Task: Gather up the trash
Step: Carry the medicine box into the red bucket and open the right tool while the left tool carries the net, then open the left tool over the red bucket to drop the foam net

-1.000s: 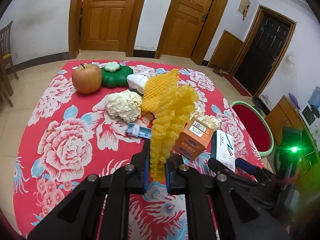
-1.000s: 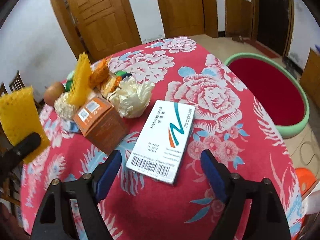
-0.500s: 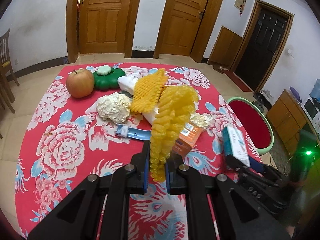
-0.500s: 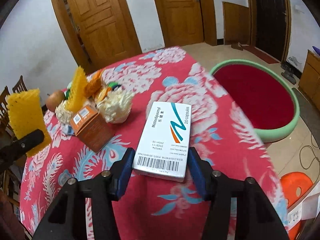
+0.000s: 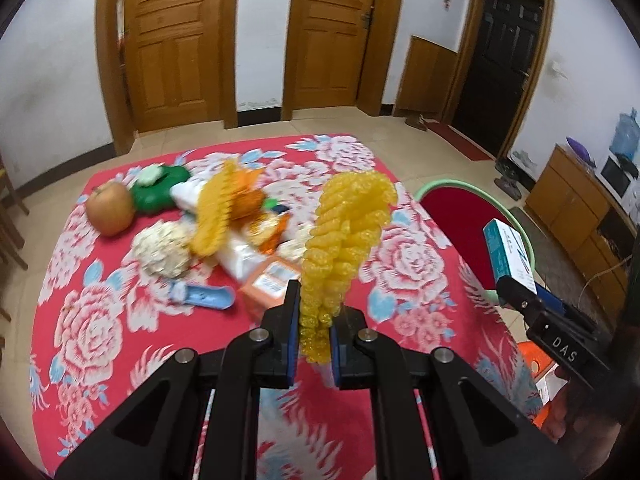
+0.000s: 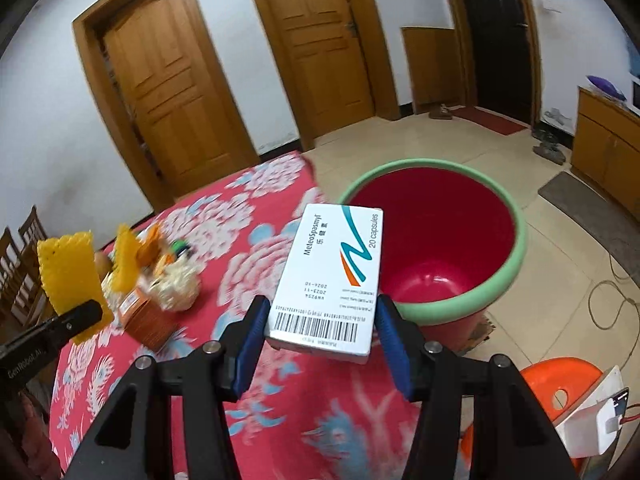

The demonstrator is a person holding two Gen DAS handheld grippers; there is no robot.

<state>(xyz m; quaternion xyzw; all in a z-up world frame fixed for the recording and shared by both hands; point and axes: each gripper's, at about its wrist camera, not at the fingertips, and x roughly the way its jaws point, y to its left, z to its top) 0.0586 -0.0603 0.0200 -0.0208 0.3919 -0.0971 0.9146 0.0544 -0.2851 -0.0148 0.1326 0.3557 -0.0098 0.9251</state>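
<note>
Medicine box (image 6: 328,276) overhangs table edge (image 6: 316,172) toward red bin (image 6: 516,216).

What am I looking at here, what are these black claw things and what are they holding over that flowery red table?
These are two hand-held grippers; a person carries one in each hand, and each has a camera looking along its fingers. One picture comes from the left gripper, which is shut on a yellow foam fruit net. The other comes from the right gripper, whose jaws have just been closing and now grip a white medicine box, lifted off the table. Beside the table stands a red bin with a green rim, likely where the trash goes. On the red flowered tablecloth lie an apple, crumpled paper, an orange carton and other scraps.
</note>
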